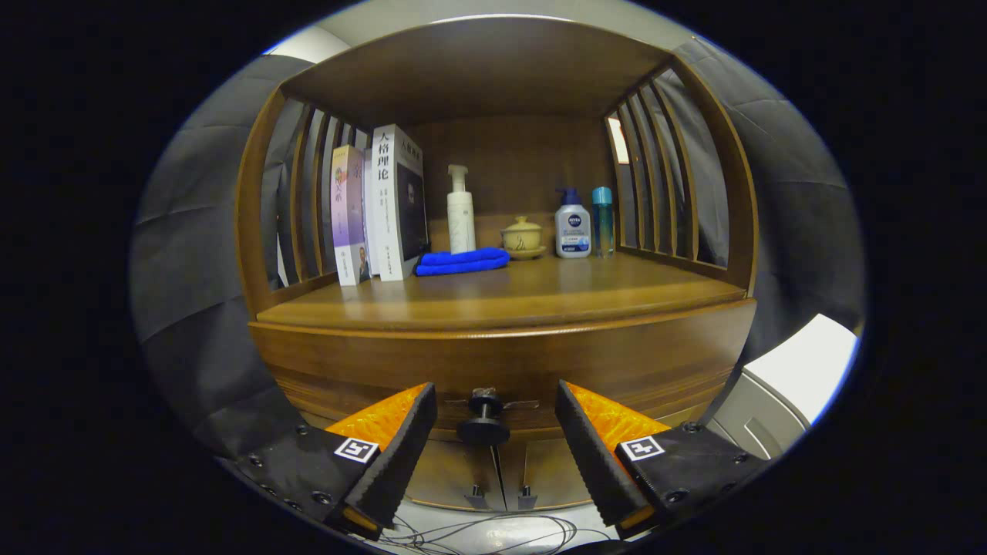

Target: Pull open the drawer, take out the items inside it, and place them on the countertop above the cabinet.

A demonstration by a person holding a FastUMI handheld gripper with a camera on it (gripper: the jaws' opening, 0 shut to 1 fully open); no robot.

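- The tongs (pixel 493 439) hang spread wide, clasping nothing, level with the drawer front (pixel 501 362) of the wooden cabinet.
- The drawer is closed; its dark round knob (pixel 483 428) sits between the two fingers, touching neither.
- Above it, on the table (pixel 540 297), two upright books (pixel 378 204) lean at the left beside a folded blue cloth (pixel 463 260).
- Behind the cloth stand a white pump bottle (pixel 460 210), a lidded yellow cup (pixel 522 235), a grey pump bottle (pixel 573 225) and a slim teal bottle (pixel 603 221).

The gripper camera looks level at the cabinet (pixel 501 339) front from close by, its spread fingers (pixel 401 439) flanking the drawer knob (pixel 484 420).
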